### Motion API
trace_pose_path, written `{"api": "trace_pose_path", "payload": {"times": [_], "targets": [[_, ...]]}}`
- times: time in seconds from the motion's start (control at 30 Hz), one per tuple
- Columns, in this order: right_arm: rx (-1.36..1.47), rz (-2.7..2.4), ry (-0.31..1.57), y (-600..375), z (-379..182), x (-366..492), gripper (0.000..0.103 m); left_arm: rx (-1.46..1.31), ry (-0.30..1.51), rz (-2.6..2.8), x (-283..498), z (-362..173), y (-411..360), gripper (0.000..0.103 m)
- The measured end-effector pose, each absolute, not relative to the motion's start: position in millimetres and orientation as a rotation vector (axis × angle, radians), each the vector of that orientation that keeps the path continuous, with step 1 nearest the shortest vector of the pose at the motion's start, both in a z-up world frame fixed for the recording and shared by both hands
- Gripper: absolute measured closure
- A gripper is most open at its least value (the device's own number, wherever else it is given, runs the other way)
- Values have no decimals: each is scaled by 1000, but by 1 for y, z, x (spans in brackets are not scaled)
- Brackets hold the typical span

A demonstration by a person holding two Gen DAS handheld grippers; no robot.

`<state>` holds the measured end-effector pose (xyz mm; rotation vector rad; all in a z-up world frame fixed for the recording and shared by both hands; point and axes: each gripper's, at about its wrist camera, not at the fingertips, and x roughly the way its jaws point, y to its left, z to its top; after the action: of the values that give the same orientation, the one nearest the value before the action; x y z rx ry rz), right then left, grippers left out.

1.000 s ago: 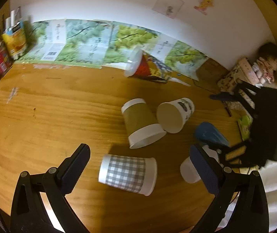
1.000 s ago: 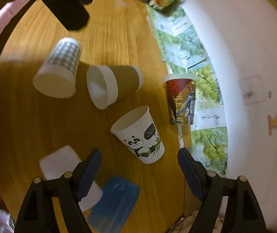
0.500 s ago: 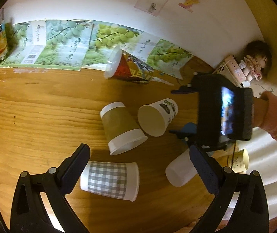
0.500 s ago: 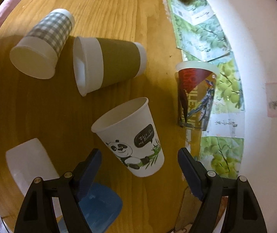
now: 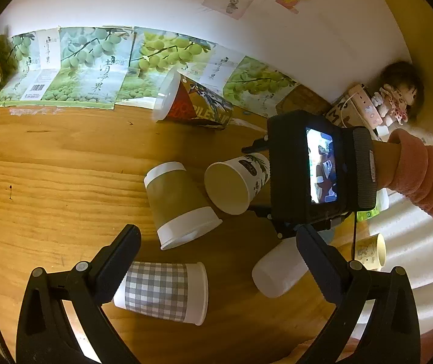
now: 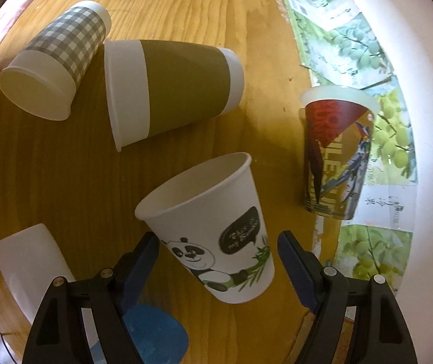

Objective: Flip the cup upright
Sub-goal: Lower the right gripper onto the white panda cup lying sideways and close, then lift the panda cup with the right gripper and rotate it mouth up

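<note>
White paper with a panda print, the cup (image 6: 216, 230) lies on its side on the bench (image 6: 49, 166) between the right gripper (image 6: 218, 261)'s wide-open jaws, untouched. Five more cups lie around it. The left gripper (image 5: 216, 261) gapes, empty, over a checked cup (image 5: 161, 291).

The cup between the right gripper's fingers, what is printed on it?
A panda with bamboo on the white cup, clearest in the right wrist view.

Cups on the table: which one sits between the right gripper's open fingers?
The panda cup, white with a cartoon panda and speech bubble, lying on its side. The right gripper straddles it without touching; the others lie farther off.
</note>
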<state>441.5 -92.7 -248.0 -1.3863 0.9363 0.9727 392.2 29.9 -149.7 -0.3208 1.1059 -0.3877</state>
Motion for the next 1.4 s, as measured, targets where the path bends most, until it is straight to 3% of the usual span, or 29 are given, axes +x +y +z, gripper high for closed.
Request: {"api": "trace_pose_path", "payload": {"times": [0.07, 0.6, 1.13, 1.4], "targets": [[-1388, 975, 941, -92, -251, 443, 31, -322, 1109, -384, 394, -151, 30, 1], [-1115, 881, 1143, -90, -241, 469, 33, -444, 1092, -357, 408, -160, 33, 1], [-391, 670, 1413, -123, -204, 480, 33, -534, 1063, -352, 413, -173, 30, 1], [-33, 569, 1445, -150, -196, 465, 34, -531, 1031, -355, 394, -164, 32, 1]]}}
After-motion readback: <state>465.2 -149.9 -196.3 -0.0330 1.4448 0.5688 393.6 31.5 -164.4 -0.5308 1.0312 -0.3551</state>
